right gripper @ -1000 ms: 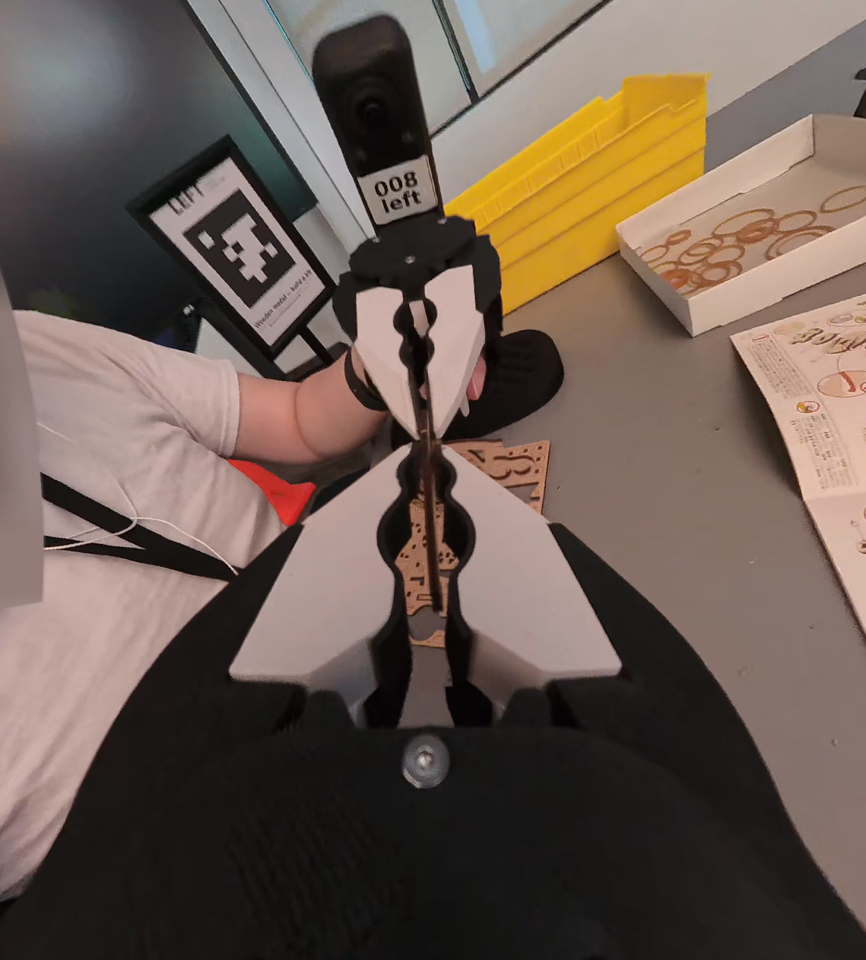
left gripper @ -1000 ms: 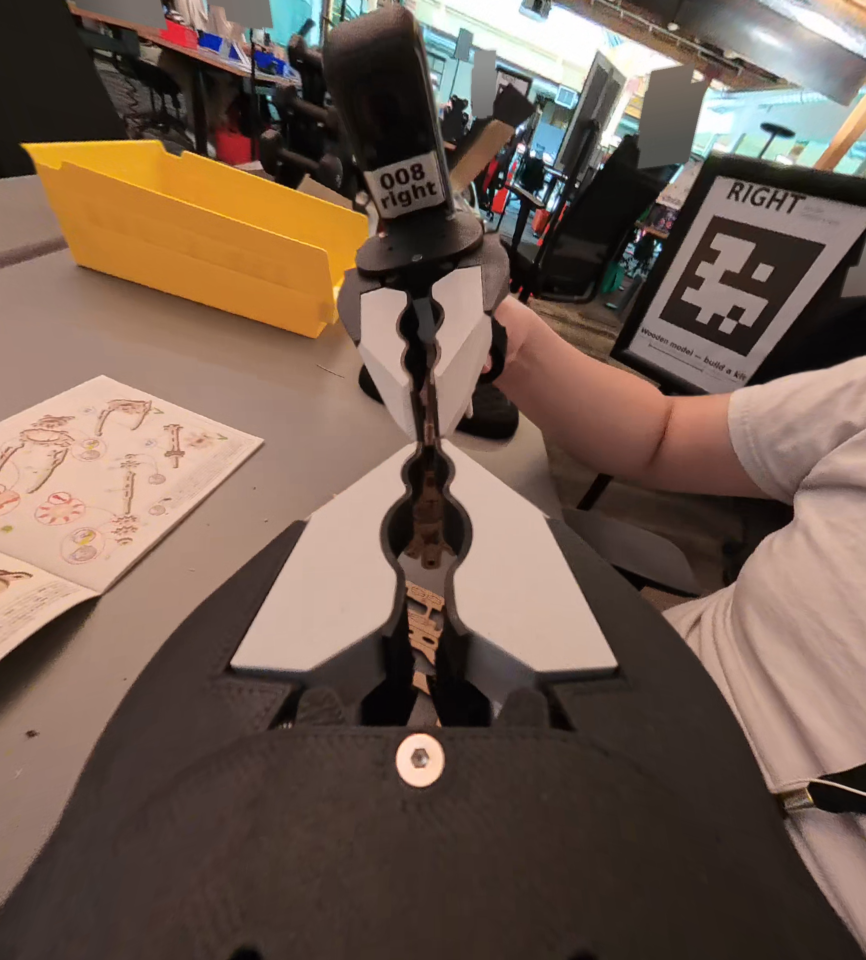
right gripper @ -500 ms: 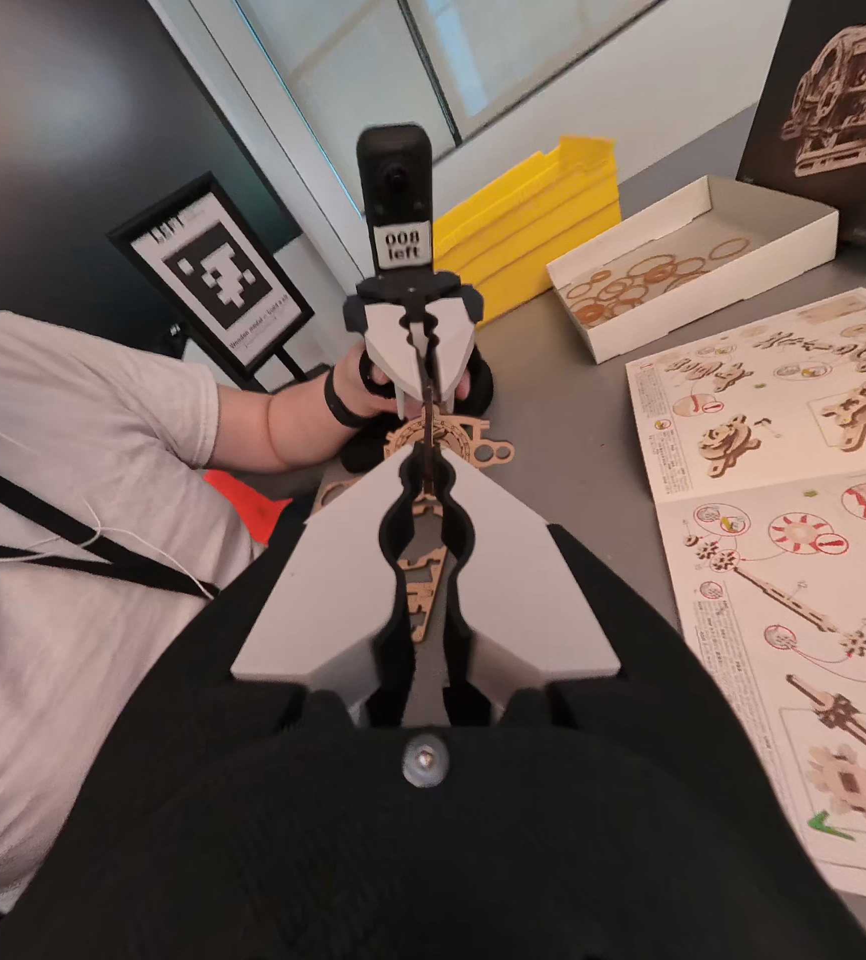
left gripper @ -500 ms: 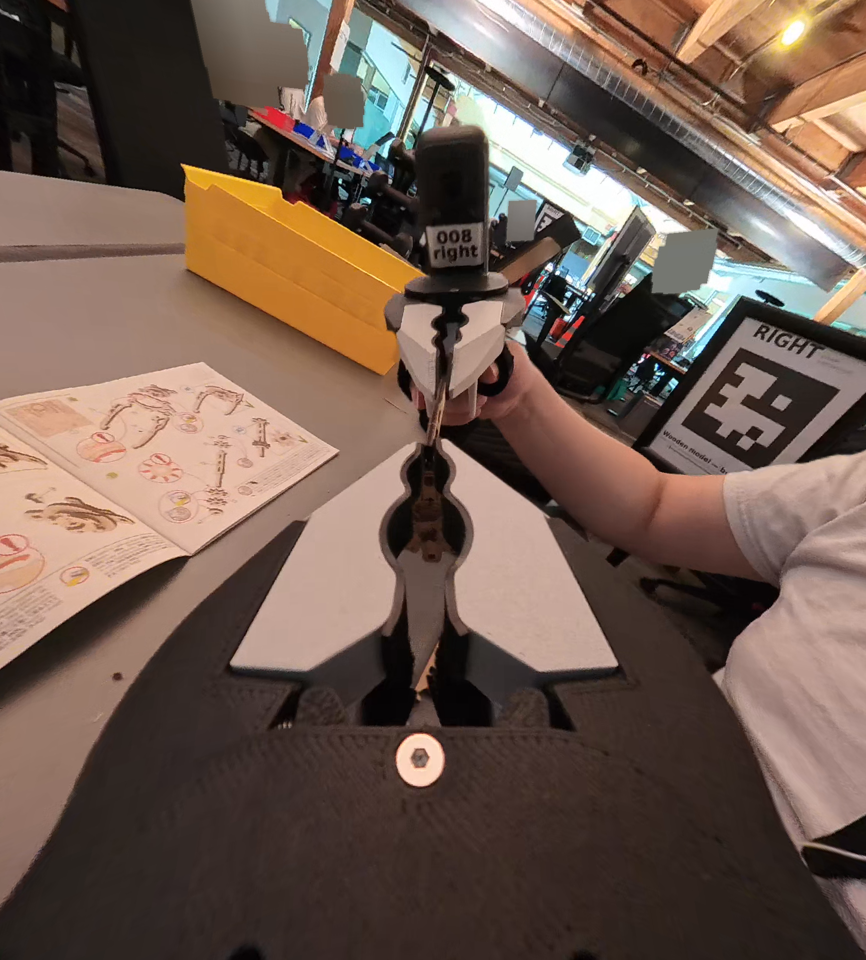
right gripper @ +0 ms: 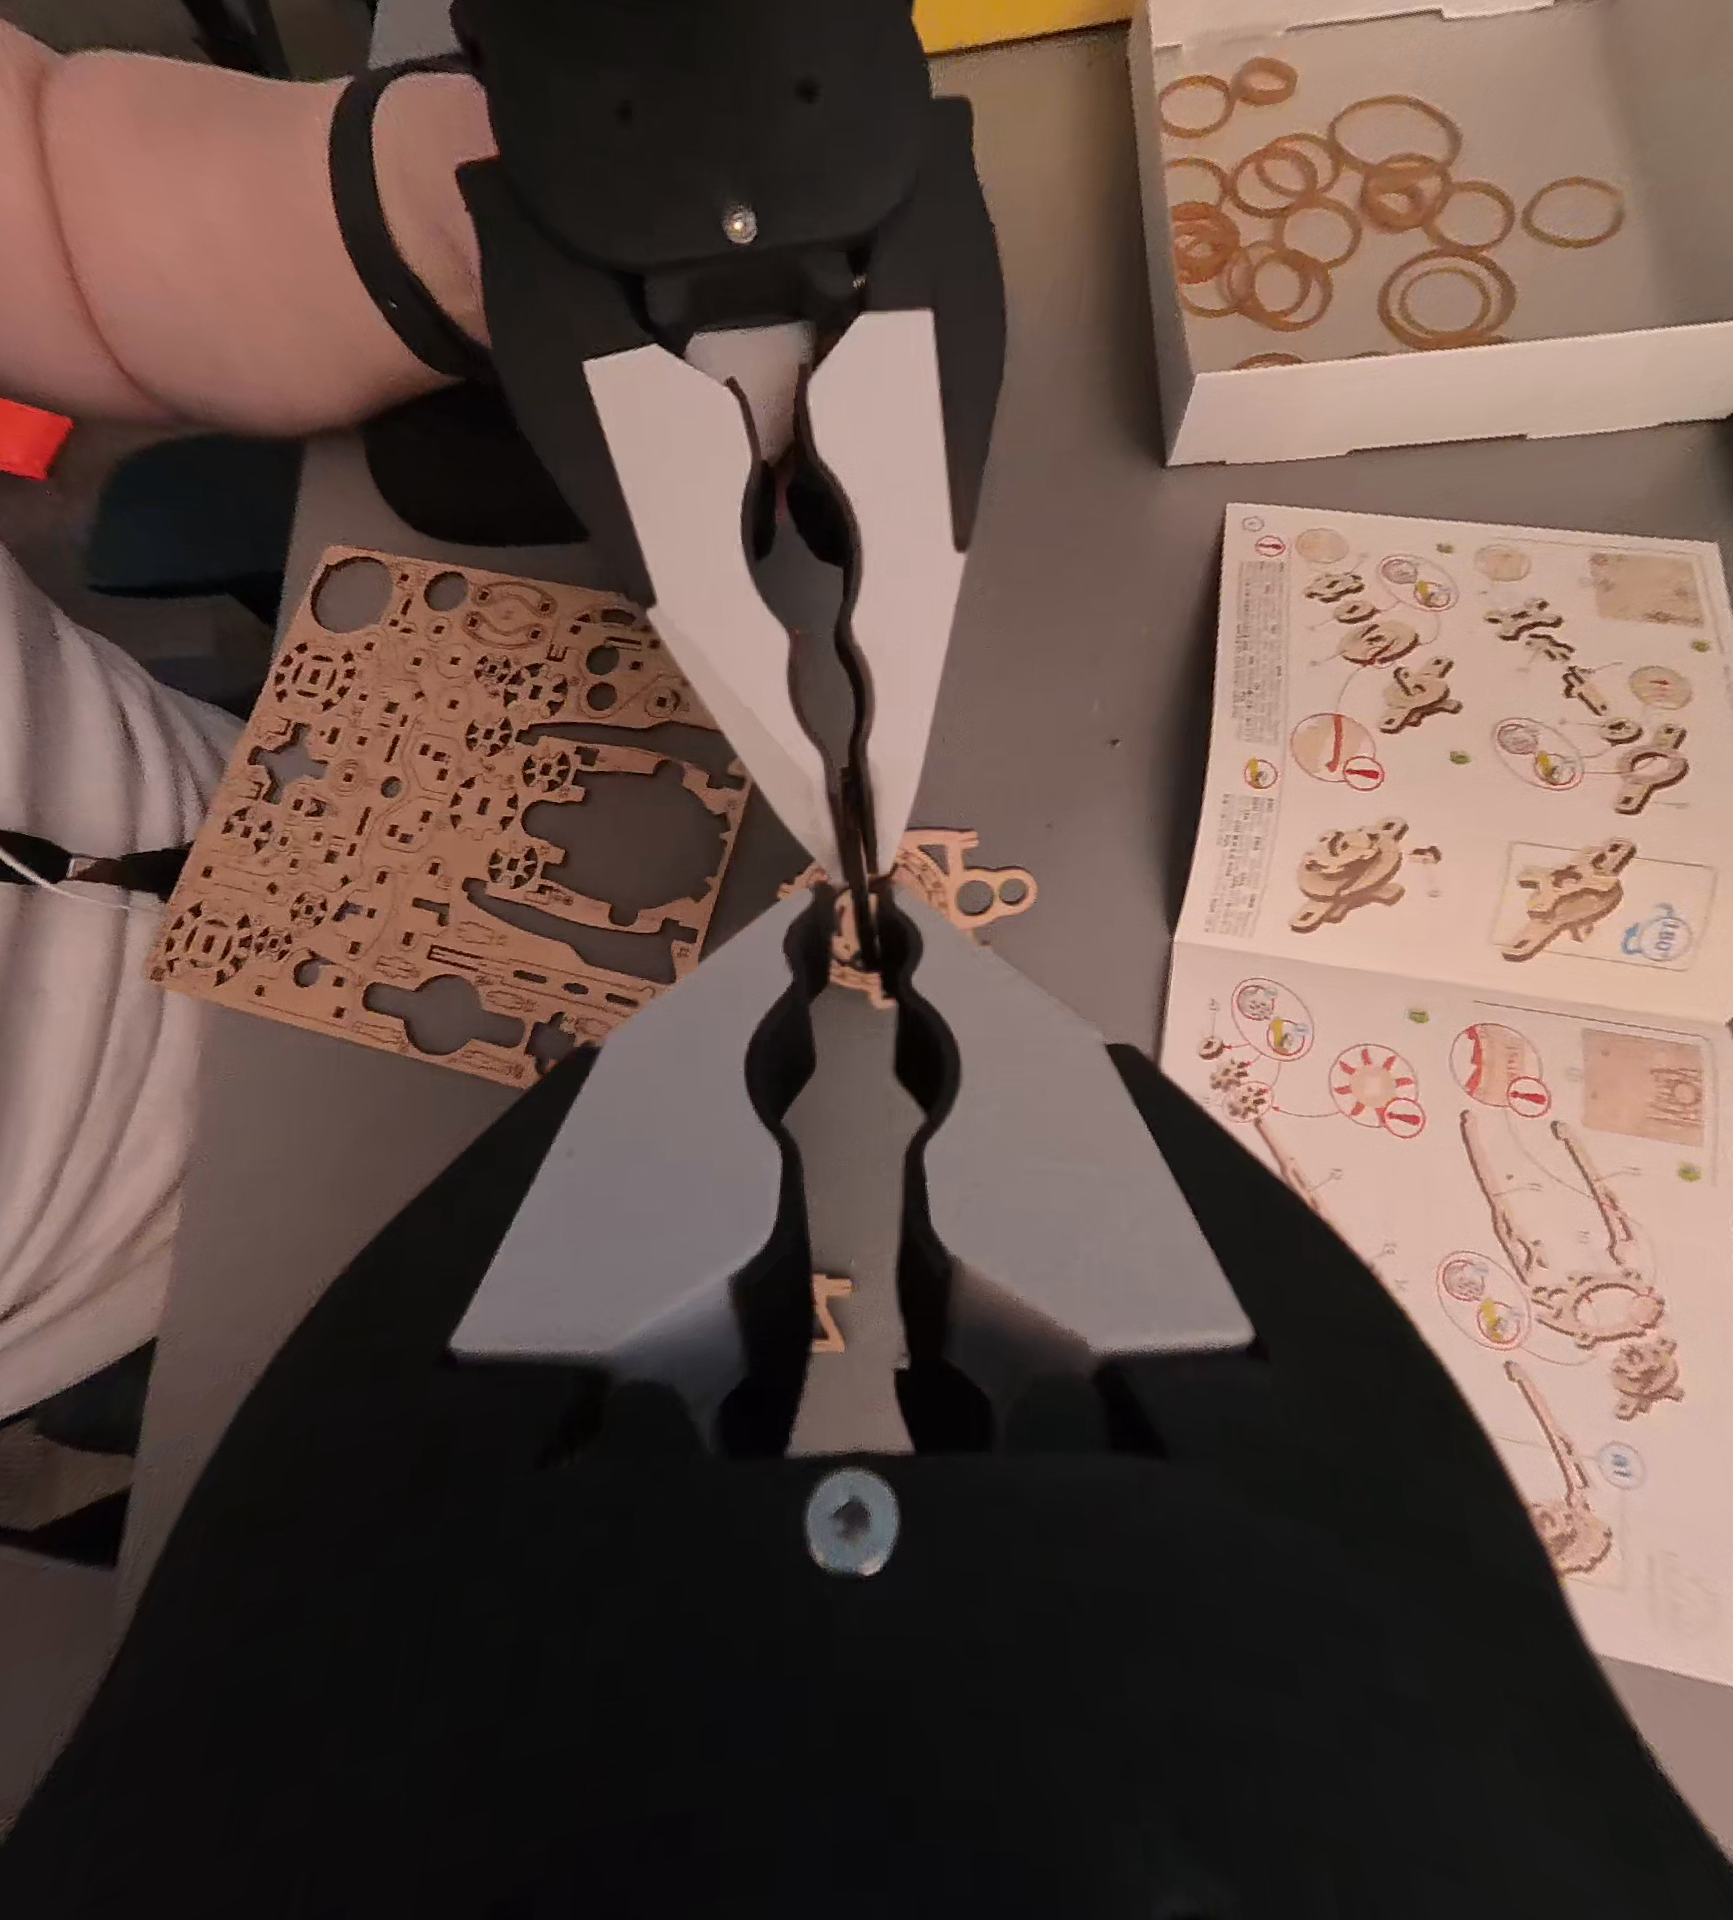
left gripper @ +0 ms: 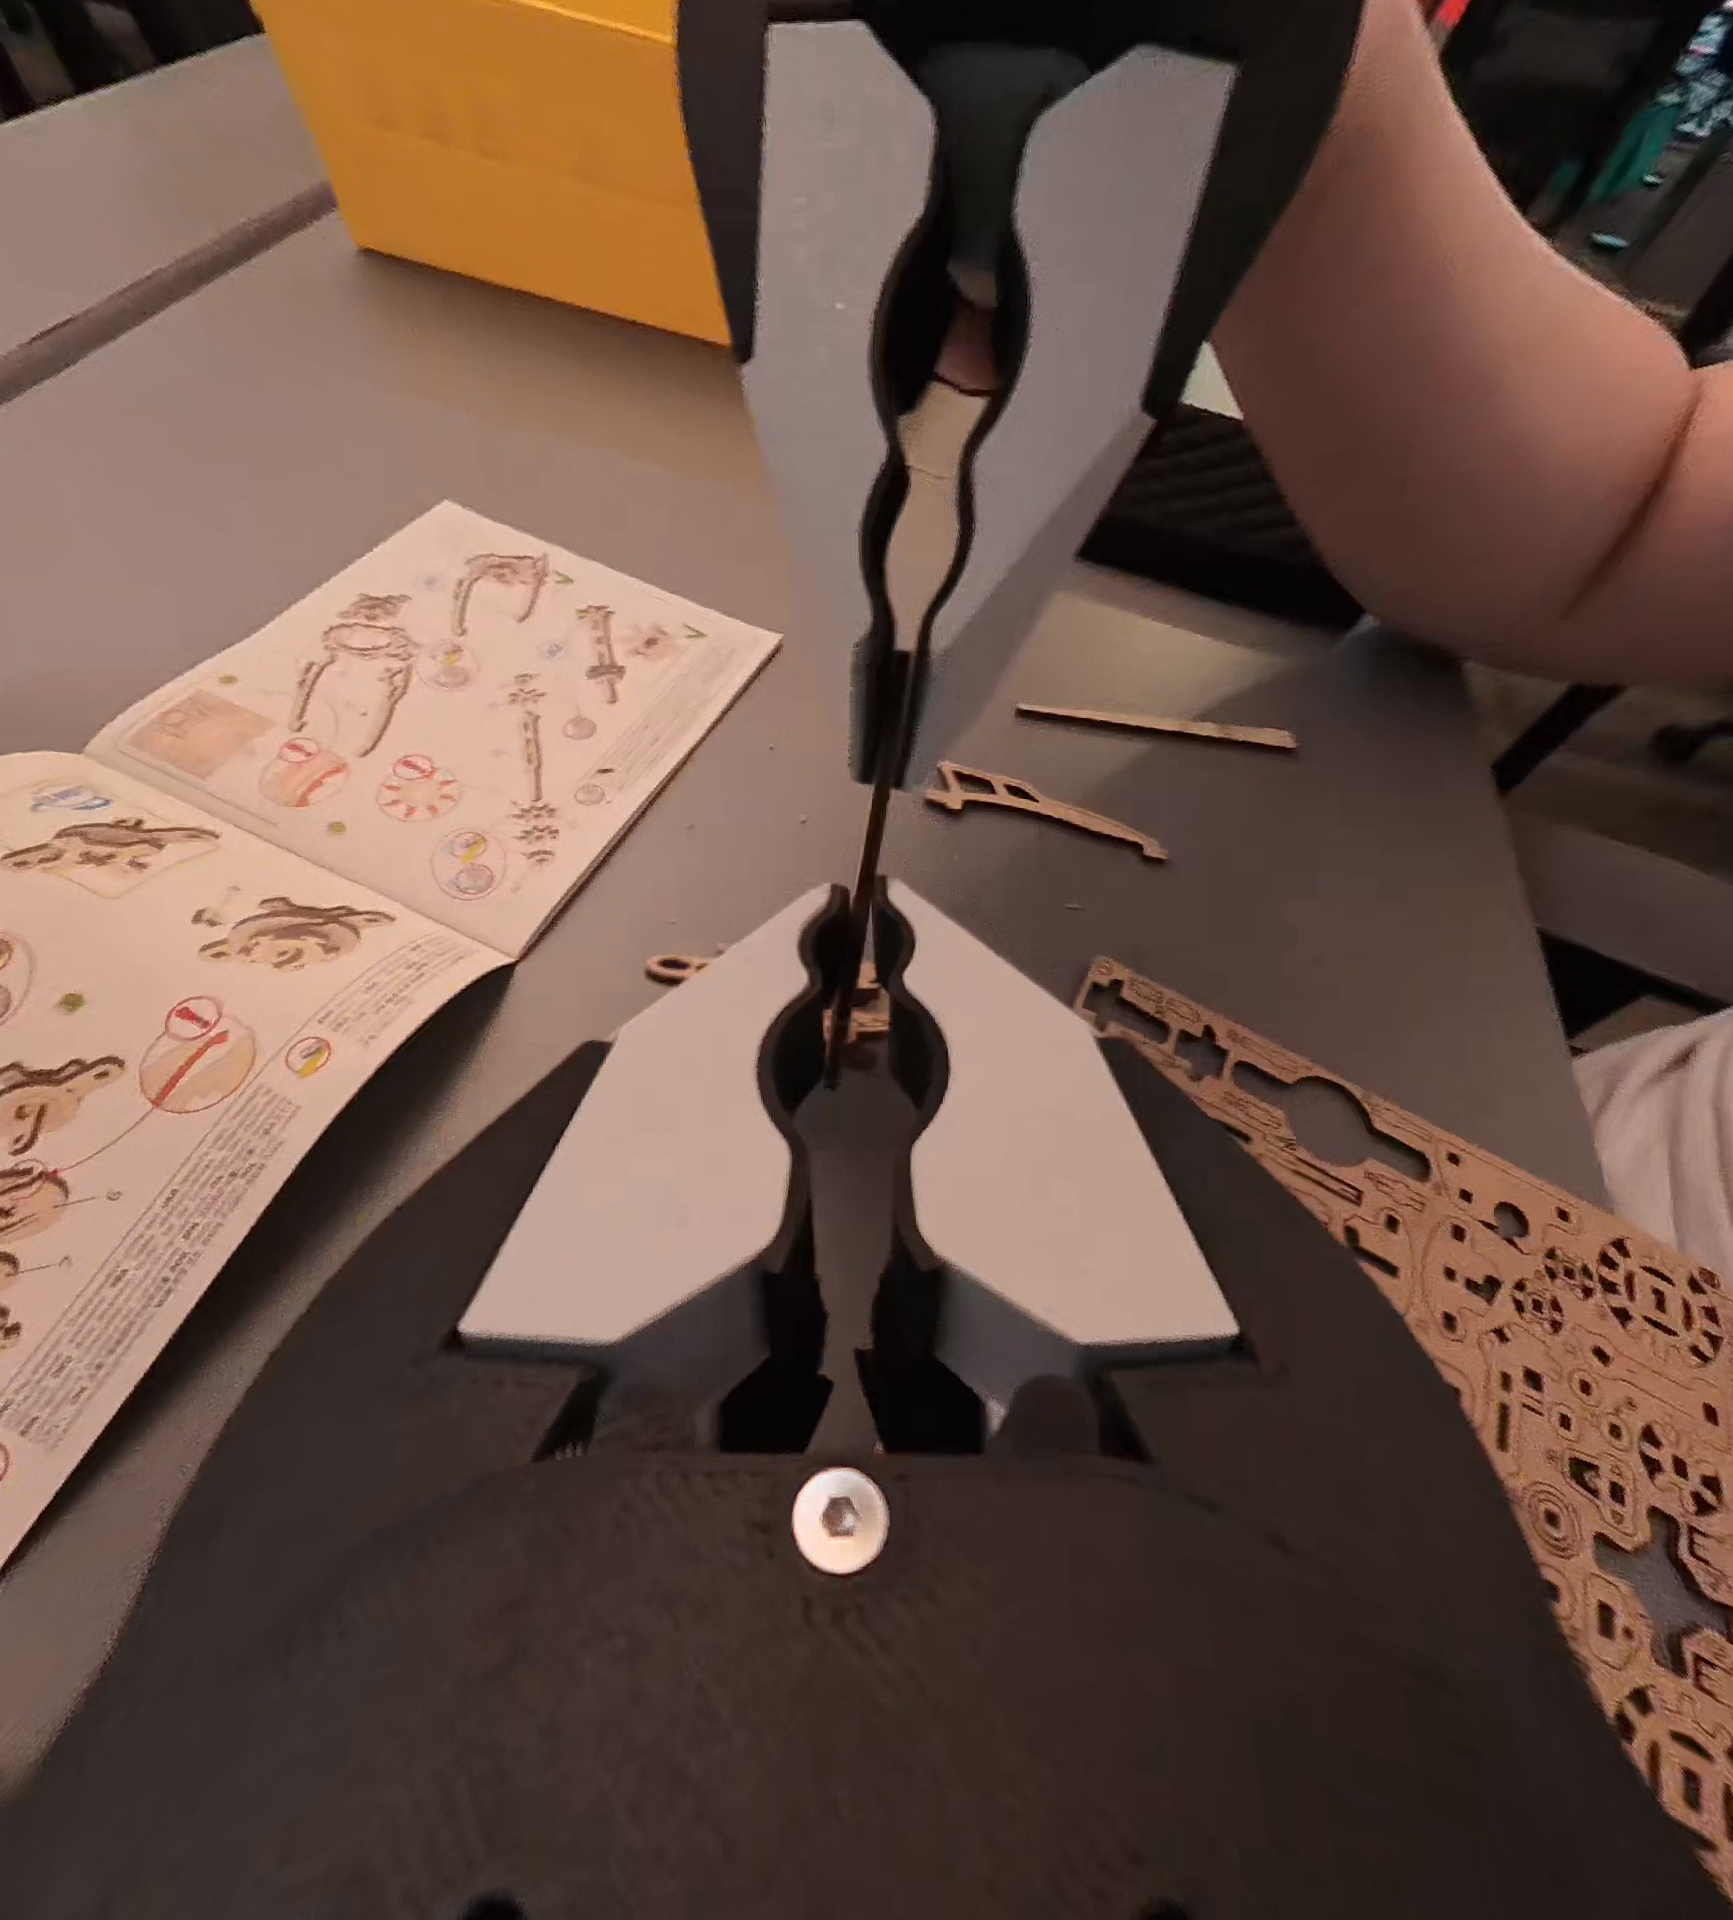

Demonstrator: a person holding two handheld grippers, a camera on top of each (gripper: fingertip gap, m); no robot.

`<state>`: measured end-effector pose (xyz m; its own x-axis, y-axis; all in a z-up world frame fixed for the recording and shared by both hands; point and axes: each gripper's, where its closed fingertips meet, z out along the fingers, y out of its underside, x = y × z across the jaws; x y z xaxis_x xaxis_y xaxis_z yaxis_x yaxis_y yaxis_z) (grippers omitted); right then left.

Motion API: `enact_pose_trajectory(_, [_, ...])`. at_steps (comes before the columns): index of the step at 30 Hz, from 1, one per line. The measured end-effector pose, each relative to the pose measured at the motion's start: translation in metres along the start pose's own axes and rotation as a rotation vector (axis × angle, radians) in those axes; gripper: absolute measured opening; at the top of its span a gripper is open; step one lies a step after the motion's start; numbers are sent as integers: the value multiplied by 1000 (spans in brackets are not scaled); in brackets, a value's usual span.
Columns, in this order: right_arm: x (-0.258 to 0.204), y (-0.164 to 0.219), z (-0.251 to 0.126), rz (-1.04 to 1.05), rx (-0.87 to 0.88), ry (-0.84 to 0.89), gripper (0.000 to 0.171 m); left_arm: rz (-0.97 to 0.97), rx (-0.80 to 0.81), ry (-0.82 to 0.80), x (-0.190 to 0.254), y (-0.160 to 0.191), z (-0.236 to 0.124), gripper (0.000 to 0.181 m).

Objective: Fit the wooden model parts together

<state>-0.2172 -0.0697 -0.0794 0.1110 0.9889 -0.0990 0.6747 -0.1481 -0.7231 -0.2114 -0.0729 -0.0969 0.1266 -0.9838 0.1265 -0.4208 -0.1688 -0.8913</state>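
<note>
My left gripper (left gripper: 857, 904) and my right gripper (right gripper: 846, 914) meet tip to tip above the grey table. Both are shut on a thin flat wooden part (left gripper: 867, 831) seen edge-on as a dark line running from one pair of jaws into the other. I cannot tell whether it is one piece or two joined. The right gripper (left gripper: 883, 769) comes down from above in the left wrist view. The left gripper (right gripper: 846, 862) comes down from above in the right wrist view, where the part (right gripper: 854, 821) also shows. A wooden ring-shaped part (right gripper: 966, 894) lies on the table under the tips.
A punched-out wooden sheet (right gripper: 446, 810) lies by the person's body and also shows in the left wrist view (left gripper: 1464, 1299). An open instruction booklet (right gripper: 1464, 935), a white box (right gripper: 1464, 384) of rings, a yellow bin (left gripper: 509, 135) and loose wooden pieces (left gripper: 1038, 810) are around. Left and right tips are no more than a few centimetres apart.
Both grippers have tipped down from level to looking at the table and moved closer together. They stay shut on the thin wooden part between them.
</note>
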Motion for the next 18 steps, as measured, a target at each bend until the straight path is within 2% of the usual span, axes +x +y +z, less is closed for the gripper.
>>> enact_pose_trajectory(3, [10, -2, -12, 36, 96, 29, 20, -34, 12, -10, -7, 5, -4, 0])
enact_pose_trajectory(6, [15, 1, -40, 88, 267, 46, 20, -53, 22, -18, -12, 12, -10, 0])
enact_pose_trajectory(8, [19, 36, -45, 168, 177, 84, 23, -45, 45, -6, -10, 9, -13, 0])
enact_pose_trajectory(11, [5, 88, -37, 175, 22, 96, 23, -14, 47, 5, -6, 9, -16, 6])
enact_pose_trajectory(13, [-12, 101, -29, 192, 23, 42, 21, -12, 54, 12, -5, 8, -17, 17])
enact_pose_trajectory(18, [-17, 118, -23, 229, -8, 114, 17, -83, 161, 43, -4, -9, -30, 22])
